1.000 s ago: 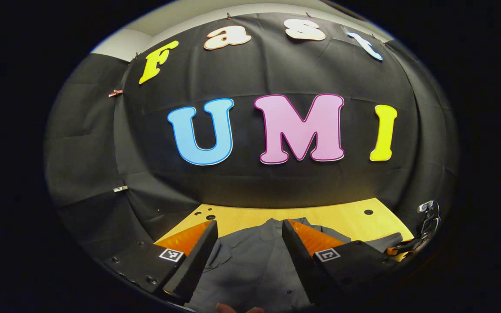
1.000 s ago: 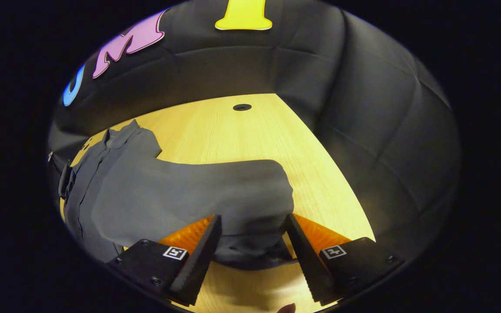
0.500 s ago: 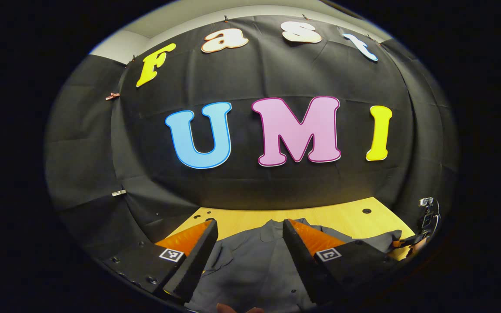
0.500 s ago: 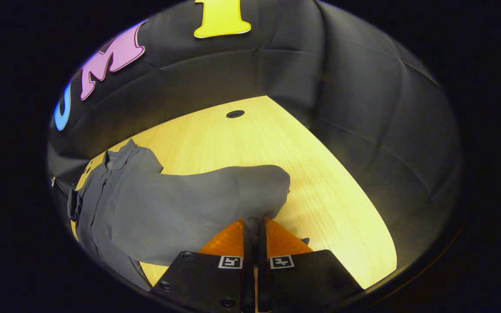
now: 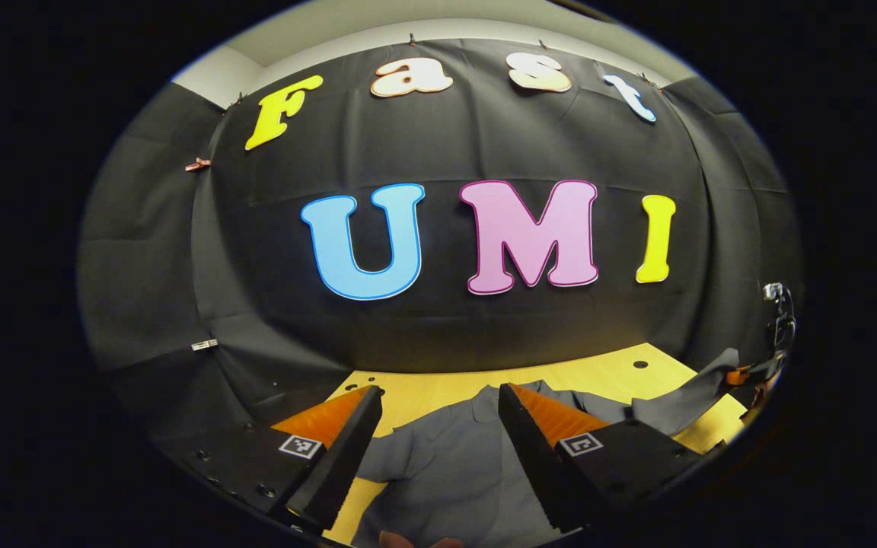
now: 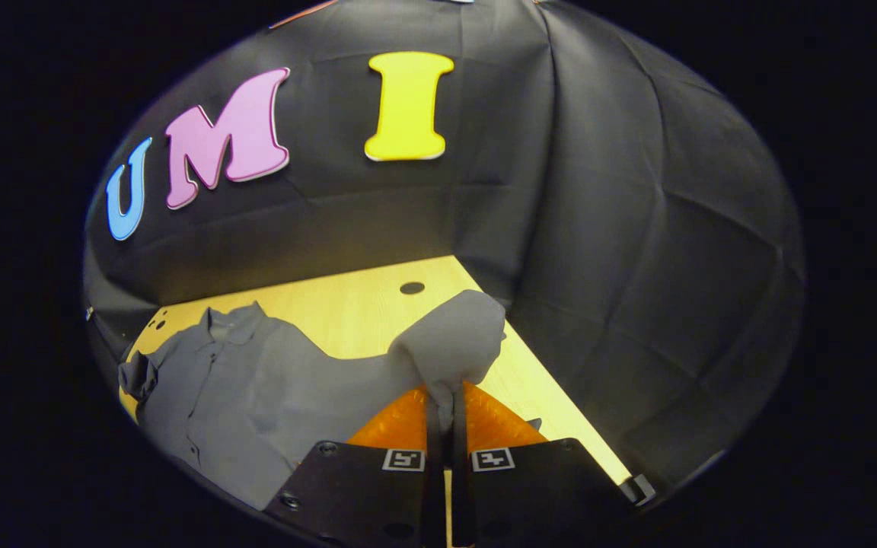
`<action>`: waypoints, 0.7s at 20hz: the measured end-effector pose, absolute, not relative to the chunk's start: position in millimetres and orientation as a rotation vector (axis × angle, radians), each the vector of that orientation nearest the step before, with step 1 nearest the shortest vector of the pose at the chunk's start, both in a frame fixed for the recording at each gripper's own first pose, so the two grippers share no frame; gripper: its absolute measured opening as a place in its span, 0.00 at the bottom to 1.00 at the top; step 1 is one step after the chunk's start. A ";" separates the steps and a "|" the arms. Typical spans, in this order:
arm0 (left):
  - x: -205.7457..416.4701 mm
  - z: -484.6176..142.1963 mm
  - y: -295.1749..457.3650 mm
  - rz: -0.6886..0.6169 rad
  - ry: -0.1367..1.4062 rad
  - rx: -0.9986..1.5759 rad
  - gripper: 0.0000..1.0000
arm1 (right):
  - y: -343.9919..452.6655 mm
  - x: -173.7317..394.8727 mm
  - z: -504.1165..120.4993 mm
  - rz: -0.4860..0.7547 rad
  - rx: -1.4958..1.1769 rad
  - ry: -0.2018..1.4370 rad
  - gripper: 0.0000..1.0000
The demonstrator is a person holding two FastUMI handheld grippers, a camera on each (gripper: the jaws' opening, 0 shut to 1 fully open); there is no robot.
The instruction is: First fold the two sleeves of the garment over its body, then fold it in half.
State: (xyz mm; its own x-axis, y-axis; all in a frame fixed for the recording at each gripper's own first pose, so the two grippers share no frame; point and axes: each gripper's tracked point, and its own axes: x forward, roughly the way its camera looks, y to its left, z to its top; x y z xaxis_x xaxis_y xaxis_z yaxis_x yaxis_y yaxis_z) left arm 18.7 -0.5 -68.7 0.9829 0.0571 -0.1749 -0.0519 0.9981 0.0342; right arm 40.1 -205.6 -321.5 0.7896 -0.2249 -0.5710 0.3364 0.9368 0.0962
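The right gripper [image 6: 443,407] pinches the shirt's sleeve [image 6: 450,339] above the table [image 6: 347,304]; the left gripper [image 5: 438,434] gapes. A thin pinch may slip.

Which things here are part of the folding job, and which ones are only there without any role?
Part of the job:
- grey shirt on the wooden table
- its sleeve, lifted and pinched by the right gripper
- left gripper, open above the shirt body

Only there:
- table hole
- clips on the wall cloth
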 end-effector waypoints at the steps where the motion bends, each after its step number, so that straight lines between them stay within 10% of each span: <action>1: 18.9 -72.1 7.5 0.046 0.175 0.019 0.97 | -200.2 37.1 -305.6 -0.309 0.188 0.569 0.07; 14: 10.9 -107.2 140.1 0.074 0.168 -0.038 0.97 | -19.9 76.2 -163.9 -0.156 0.117 0.378 0.07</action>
